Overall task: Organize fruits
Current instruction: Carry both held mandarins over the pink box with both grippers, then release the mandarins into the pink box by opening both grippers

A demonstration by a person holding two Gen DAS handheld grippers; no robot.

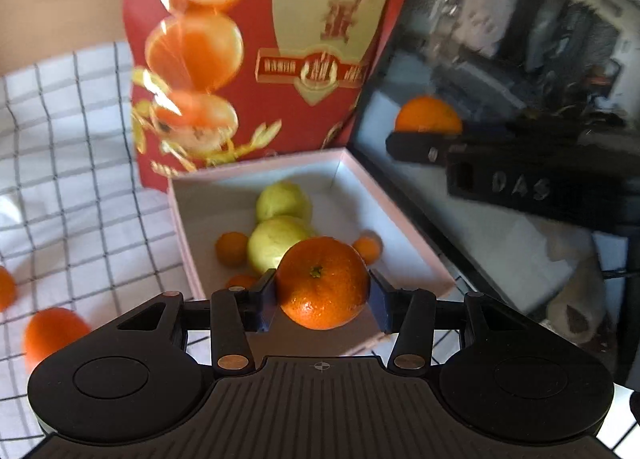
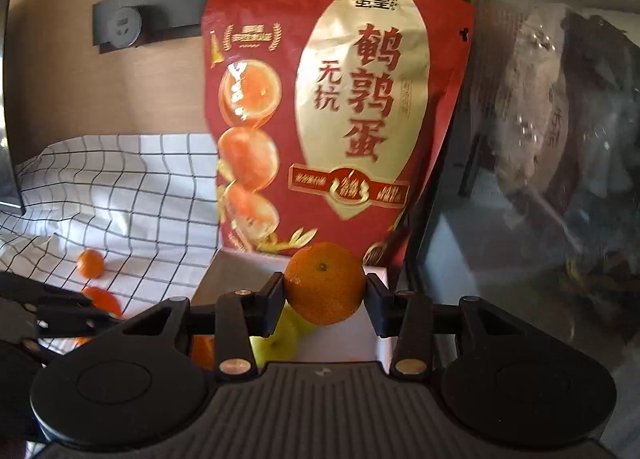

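Observation:
My left gripper (image 1: 322, 295) is shut on a mandarin (image 1: 322, 283) and holds it above the near edge of a white open box (image 1: 352, 179). The box holds two yellow-green fruits (image 1: 276, 243) and a few small oranges (image 1: 231, 248). My right gripper (image 2: 325, 295) is shut on another mandarin (image 2: 325, 283), over the same box (image 2: 224, 275). The right gripper also shows in the left wrist view (image 1: 416, 147), with its mandarin (image 1: 428, 114). The left gripper's body shows at the left edge of the right wrist view (image 2: 52, 311).
A large red snack bag (image 2: 340, 119) stands right behind the box. A dark glass-fronted cabinet (image 2: 540, 179) stands to the right. Loose mandarins (image 1: 52, 333) (image 2: 90, 263) lie on the checked cloth (image 1: 72, 163) left of the box. A wall lies behind.

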